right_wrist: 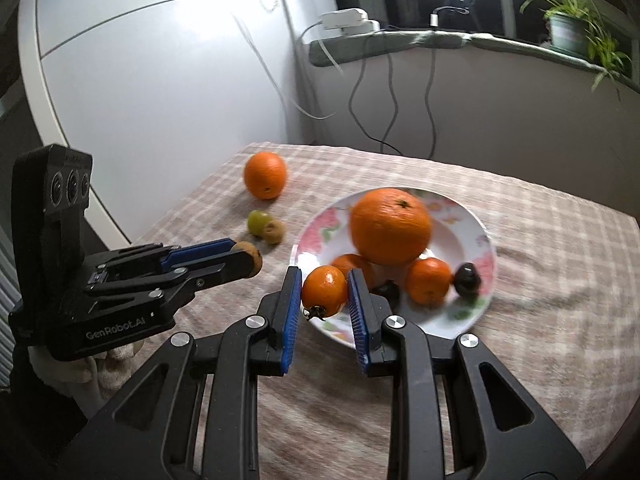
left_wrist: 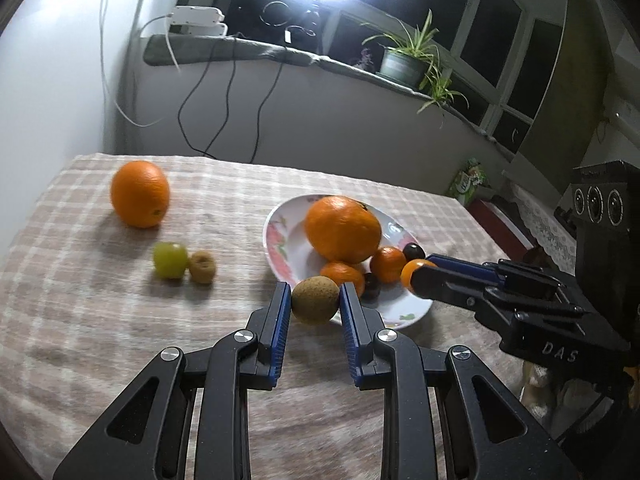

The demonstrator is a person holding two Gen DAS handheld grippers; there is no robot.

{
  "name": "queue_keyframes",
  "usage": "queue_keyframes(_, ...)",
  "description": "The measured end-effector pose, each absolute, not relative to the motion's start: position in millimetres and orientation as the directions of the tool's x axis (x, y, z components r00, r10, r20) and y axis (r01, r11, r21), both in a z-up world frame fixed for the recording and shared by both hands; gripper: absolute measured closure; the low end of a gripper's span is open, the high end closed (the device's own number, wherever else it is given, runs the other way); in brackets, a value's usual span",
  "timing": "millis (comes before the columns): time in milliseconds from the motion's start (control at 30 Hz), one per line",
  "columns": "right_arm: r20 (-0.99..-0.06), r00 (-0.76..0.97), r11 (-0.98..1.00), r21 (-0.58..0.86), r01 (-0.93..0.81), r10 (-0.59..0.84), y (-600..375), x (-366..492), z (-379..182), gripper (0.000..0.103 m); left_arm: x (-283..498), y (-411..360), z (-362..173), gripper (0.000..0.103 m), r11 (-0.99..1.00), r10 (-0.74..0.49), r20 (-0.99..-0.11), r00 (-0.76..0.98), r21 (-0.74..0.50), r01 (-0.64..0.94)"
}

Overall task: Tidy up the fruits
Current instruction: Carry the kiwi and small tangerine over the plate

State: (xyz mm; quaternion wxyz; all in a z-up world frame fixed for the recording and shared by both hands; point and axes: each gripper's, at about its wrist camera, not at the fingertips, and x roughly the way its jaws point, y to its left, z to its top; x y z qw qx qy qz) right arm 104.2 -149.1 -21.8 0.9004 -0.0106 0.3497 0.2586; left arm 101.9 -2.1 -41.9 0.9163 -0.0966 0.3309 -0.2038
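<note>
My left gripper [left_wrist: 315, 300] is shut on a brown kiwi [left_wrist: 315, 299] just above the near left rim of the flowered plate [left_wrist: 280, 240]. My right gripper [right_wrist: 325, 292] is shut on an orange tomato [right_wrist: 324, 291] over the plate's [right_wrist: 476, 236] near left rim. The plate holds a big orange [right_wrist: 390, 226], two mandarins [right_wrist: 428, 280] and dark grapes [right_wrist: 468, 278]. On the cloth lie another orange [left_wrist: 140, 194], a green grape [left_wrist: 171, 259] and a small kiwi [left_wrist: 202, 266]. The right gripper [left_wrist: 420, 276] shows in the left wrist view, the left gripper [right_wrist: 250, 260] in the right wrist view.
The table has a checked beige cloth [left_wrist: 120, 320]. A white fridge [right_wrist: 160, 80] stands to the left. A windowsill behind carries a power strip [left_wrist: 196, 20], hanging cables [left_wrist: 224, 100] and a potted plant [left_wrist: 404, 60].
</note>
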Motion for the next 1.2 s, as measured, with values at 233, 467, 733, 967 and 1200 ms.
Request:
queue_keyframes(233,-0.641,0.628,0.880,0.175,-0.441,0.442,-168.2,111.8,-29.3,0.079,106.6,-22.3,-43.1,0.080,0.892,-0.452,-0.576,0.681,-0.306,0.333)
queue_keyframes(467,-0.646,0.631,0.891,0.193,-0.410,0.430,-181.6,120.1,-38.5,0.079,111.7,-41.9,-45.4,0.080,0.890,-0.456,-0.589,0.667,-0.288,0.354)
queue_keyframes(733,-0.652,0.634,0.899,0.192,-0.393,0.416,-188.6,127.3,-44.0,0.079,115.5,-57.3,-47.8,0.080,0.893,-0.447,-0.604,0.660,-0.260,0.367)
queue_keyframes(967,-0.662,0.623,0.898,0.196,-0.395,0.418,-189.0,129.4,-50.0,0.079,118.9,-65.8,-49.3,0.080,0.892,-0.447,-0.611,0.653,-0.250,0.377)
queue_keyframes(1200,-0.659,0.625,0.898,0.195,-0.395,0.419,-188.3,130.5,-50.0,0.078,119.8,-65.7,-50.0,0.079,0.893,-0.445,-0.613,0.653,-0.250,0.374)
